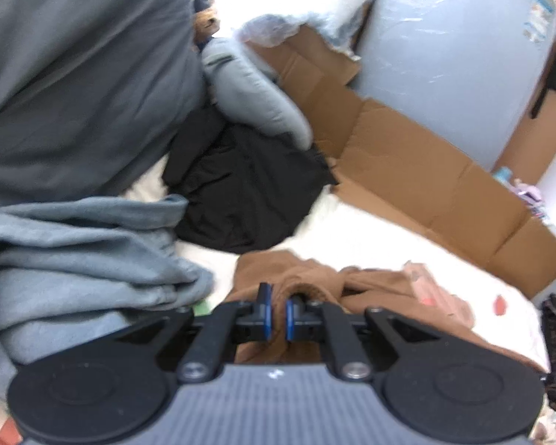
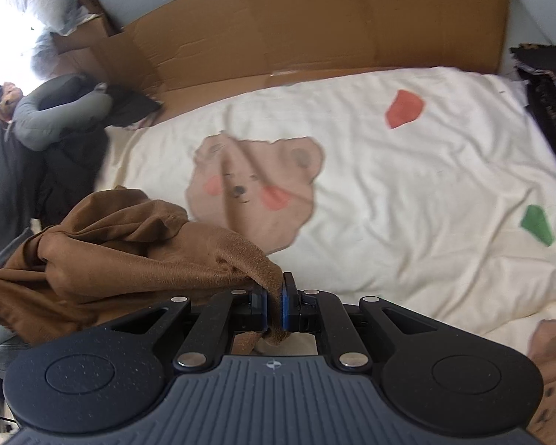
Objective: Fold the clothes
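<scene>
A brown garment (image 2: pixel 129 244) lies bunched on a cream bedsheet (image 2: pixel 407 193) printed with a bear face. My right gripper (image 2: pixel 274 304) is shut on an edge of the brown garment, which trails to the left. In the left wrist view the same brown garment (image 1: pixel 370 285) lies bunched just past my left gripper (image 1: pixel 278 311), whose blue pads stand close together with a fold of the brown cloth pinched between them.
A grey-blue garment pile (image 1: pixel 74 259) lies left, a black garment (image 1: pixel 241 185) and grey neck pillow (image 1: pixel 252 92) behind. Flattened cardboard (image 2: pixel 315 26) lines the far side of the bed. Dark fabric (image 2: pixel 548 96) sits at the right edge.
</scene>
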Motion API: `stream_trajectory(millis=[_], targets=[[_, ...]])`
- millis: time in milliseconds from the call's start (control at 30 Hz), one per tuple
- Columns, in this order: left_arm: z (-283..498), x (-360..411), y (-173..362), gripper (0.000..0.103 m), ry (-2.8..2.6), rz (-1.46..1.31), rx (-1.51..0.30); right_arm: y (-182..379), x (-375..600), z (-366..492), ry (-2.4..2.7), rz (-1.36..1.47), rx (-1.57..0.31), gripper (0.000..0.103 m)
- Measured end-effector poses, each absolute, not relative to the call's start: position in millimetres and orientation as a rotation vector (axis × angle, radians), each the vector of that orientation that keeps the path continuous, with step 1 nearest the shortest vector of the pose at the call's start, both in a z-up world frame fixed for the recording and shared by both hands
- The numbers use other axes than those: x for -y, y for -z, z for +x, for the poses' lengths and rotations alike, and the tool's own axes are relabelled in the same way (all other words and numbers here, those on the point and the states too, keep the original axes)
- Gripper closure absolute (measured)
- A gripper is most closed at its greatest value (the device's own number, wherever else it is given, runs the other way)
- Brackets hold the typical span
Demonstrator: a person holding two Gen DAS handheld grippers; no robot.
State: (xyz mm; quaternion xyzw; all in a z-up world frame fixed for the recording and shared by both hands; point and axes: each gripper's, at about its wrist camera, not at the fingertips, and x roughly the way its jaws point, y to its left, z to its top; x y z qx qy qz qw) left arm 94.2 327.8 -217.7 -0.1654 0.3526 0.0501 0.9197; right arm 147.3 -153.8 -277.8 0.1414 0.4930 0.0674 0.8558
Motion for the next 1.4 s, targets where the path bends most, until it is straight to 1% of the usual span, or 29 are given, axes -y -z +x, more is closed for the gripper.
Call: stream_trajectory(millis=[167,333,400,633,900,1133,1367,1400], targets=[[96,-316,199,0.095,-0.019,-0.350,-0.677,276,157,146,-0.122,0.273,-1.034,0.097],[99,-303,180,0.095,0.064,-0.344,-0.638,273,144,136,-0.143,0.234,-1.028,0.081],[102,-298,177,0.095,0.090,-0.338,-0.638,271,139,132,-0.152,0.219,-1.025,0.079],[105,-290,178,0.095,0.121,-0.310,-0.654,268,118,118,-0.194,0.163,-1.019,0.079],[106,-291,190,0.095,0.112,-0.289,-0.690,291,44,95,-0.516,0.069,-1.095,0.079],[108,-296,197,0.095,0.104,-0.292,-0.711,317,-10,89,-0.633,-0.031,-1.121,0.079],[110,-299,207,0.095,0.100,-0.295,-0.729,339,-40,86,-0.736,-0.091,-1.134,0.079],[111,-300,209,0.095,0.095,-0.297,-0.734,341,-44,86,-0.746,-0.101,-1.136,0.077]])
